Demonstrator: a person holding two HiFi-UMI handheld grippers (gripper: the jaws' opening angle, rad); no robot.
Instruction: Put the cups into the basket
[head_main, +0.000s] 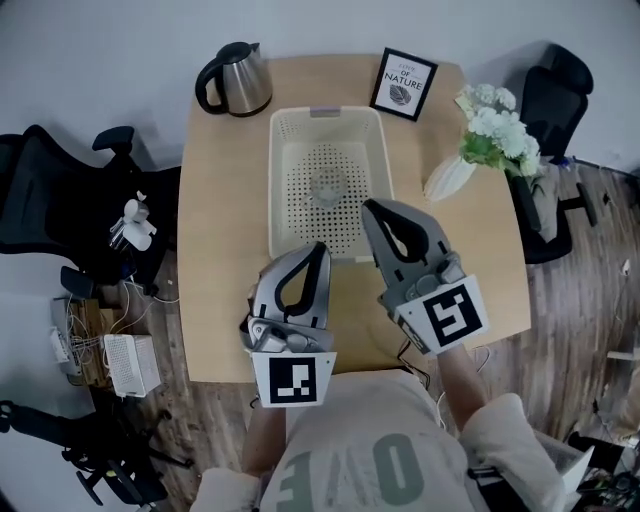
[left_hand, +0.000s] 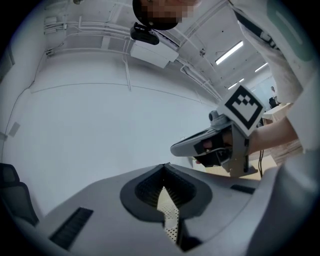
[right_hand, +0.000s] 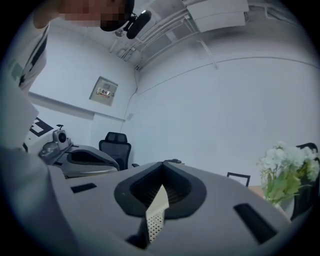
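Observation:
A cream perforated basket (head_main: 275, 180) stands on the wooden table (head_main: 220, 300). A clear glass cup (head_main: 328, 185) sits inside it near the middle. My left gripper (head_main: 322, 247) hovers at the basket's near edge, with the jaws together and nothing between them. Just to its right, my right gripper (head_main: 367, 205) reaches over the basket's near right corner; it is also shut and empty. Each gripper view looks upward along the closed left gripper (left_hand: 165, 165) or the closed right gripper (right_hand: 162, 164), and a sliver of the basket (left_hand: 171, 217) shows below the tips.
A steel kettle (head_main: 235, 80) stands at the table's far left corner. A framed picture (head_main: 403, 85) is at the far right, and a white vase of flowers (head_main: 490, 135) stands at the right edge. Black office chairs (head_main: 60, 200) (head_main: 555, 95) flank the table.

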